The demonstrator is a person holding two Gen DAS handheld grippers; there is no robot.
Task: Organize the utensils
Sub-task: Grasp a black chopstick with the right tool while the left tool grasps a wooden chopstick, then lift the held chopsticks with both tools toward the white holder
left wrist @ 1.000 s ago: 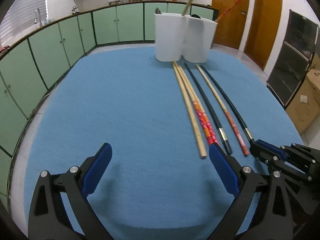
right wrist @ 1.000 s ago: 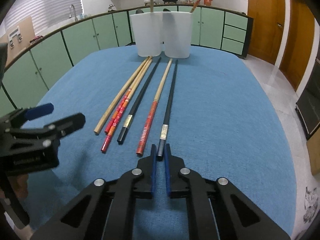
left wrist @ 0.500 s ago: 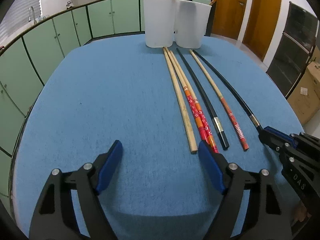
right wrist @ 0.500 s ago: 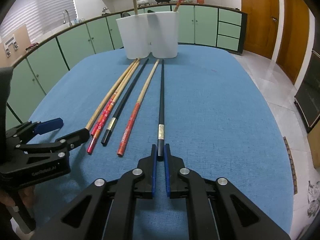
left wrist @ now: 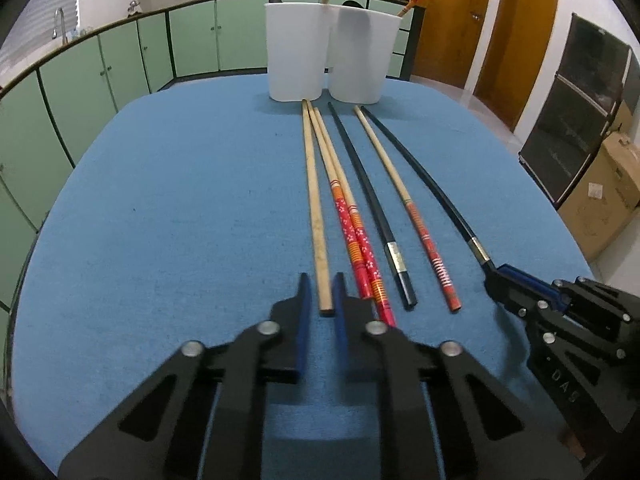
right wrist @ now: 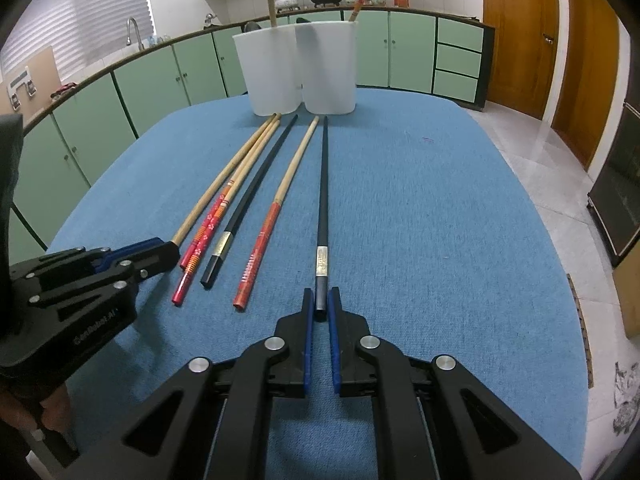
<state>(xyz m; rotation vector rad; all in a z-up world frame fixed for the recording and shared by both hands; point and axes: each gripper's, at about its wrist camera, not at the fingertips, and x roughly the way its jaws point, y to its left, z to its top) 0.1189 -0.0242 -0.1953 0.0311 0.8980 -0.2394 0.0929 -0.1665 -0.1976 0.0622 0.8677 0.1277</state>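
Several chopsticks lie side by side on the blue table (left wrist: 160,200), pointing at two white holders (left wrist: 296,52) (left wrist: 362,58) at the far edge. My left gripper (left wrist: 320,286) is shut on the near end of the plain wooden chopstick (left wrist: 314,200). My right gripper (right wrist: 321,300) is shut on the near end of the rightmost black chopstick (right wrist: 324,184), which also shows in the left wrist view (left wrist: 424,176). Between them lie two red-patterned chopsticks (left wrist: 356,236), a black one (left wrist: 372,204) and a red-banded wooden one (left wrist: 404,200).
Each holder has a chopstick standing in it. Green cabinets (left wrist: 100,64) run behind and to the left of the table. Wooden doors (left wrist: 480,20) and a cardboard box (left wrist: 604,196) are on the right.
My left gripper moved right and closed from wide open onto the plain wooden chopstick's end. My right gripper stayed shut on the black chopstick, both views nearer the holders.
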